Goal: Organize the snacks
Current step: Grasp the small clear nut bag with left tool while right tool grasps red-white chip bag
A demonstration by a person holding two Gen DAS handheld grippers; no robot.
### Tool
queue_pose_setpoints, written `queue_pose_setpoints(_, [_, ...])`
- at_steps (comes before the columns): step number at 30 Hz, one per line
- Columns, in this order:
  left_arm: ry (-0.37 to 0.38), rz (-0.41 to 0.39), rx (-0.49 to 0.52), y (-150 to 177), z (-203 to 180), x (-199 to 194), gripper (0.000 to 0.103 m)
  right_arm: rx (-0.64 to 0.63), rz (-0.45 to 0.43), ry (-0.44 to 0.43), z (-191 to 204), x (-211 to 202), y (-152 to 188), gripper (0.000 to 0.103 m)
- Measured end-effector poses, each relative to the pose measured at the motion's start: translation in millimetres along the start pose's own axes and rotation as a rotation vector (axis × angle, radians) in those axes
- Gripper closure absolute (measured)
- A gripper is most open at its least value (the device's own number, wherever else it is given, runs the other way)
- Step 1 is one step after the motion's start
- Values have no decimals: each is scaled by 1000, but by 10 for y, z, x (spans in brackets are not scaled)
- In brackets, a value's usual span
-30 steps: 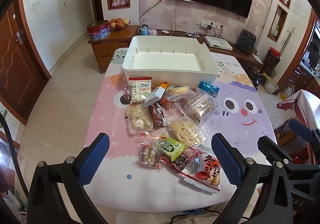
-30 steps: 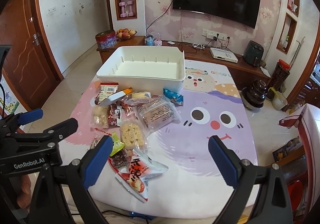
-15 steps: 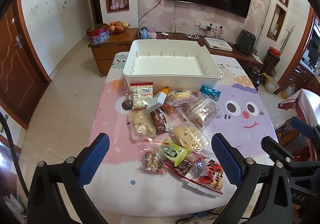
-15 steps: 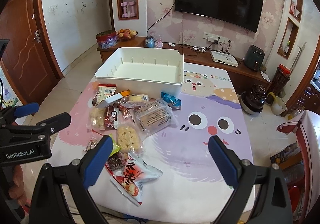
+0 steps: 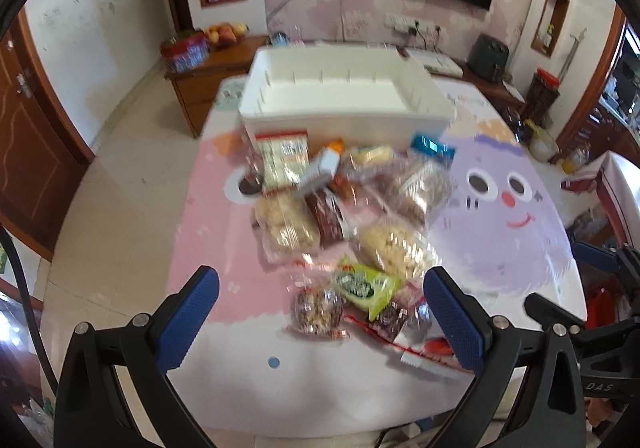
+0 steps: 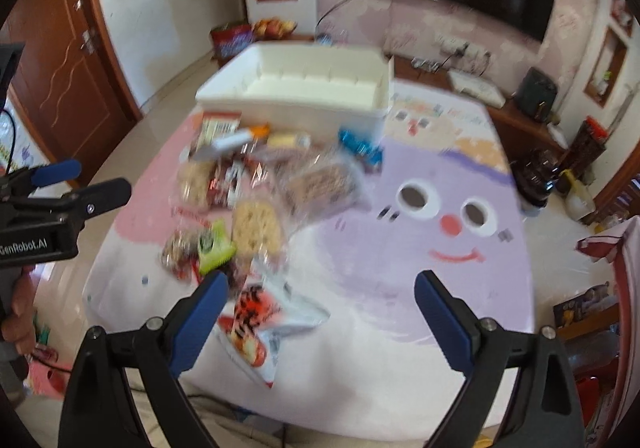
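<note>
2 tongs hang above the near edge of the tabletop, both spread wide with nothing between their blue pads. The left tongs point forward and down at the snacks, a loose pile of wrapped packets lying on the pink part of the cloth just in front of the white bin. Its right pad overlaps the near corner of the pile in the view, above a red and white packet, though I cannot tell whether it touches. The right tongs are level with the left ones and sit just to their right, aimed over the purple cartoon face, with the pile off to their left. In the right wrist view the left tongs appear side-on at the left edge, and a hand shows below them. The bin stands at the far end of the tabletop, upright, its inside bare. Both views are blurred.
</note>
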State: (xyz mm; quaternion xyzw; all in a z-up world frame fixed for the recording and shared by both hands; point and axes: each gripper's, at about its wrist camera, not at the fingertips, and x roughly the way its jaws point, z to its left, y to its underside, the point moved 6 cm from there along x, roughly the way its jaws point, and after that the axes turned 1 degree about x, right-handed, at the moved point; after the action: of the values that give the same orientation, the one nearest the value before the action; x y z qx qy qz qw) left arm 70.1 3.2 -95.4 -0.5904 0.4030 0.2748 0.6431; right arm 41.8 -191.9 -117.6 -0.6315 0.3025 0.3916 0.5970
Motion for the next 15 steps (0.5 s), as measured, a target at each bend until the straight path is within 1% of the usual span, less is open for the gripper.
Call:
queue_pose_setpoints(7, [40, 138, -28, 396, 77, 565, 1, -100, 130, -73, 253, 480, 209, 14])
queue_pose_setpoints(11, [35, 192, -59, 537, 186, 835, 1, -88, 190, -115, 308, 733, 269, 14])
queue_pose_setpoints(12, [42, 212, -79, 572, 230, 921, 2, -81, 203, -113, 315, 788, 280, 14])
queue_pose_setpoints(15, [61, 237, -117, 608, 282, 1066, 3, -58, 236, -113, 307, 927, 318, 14])
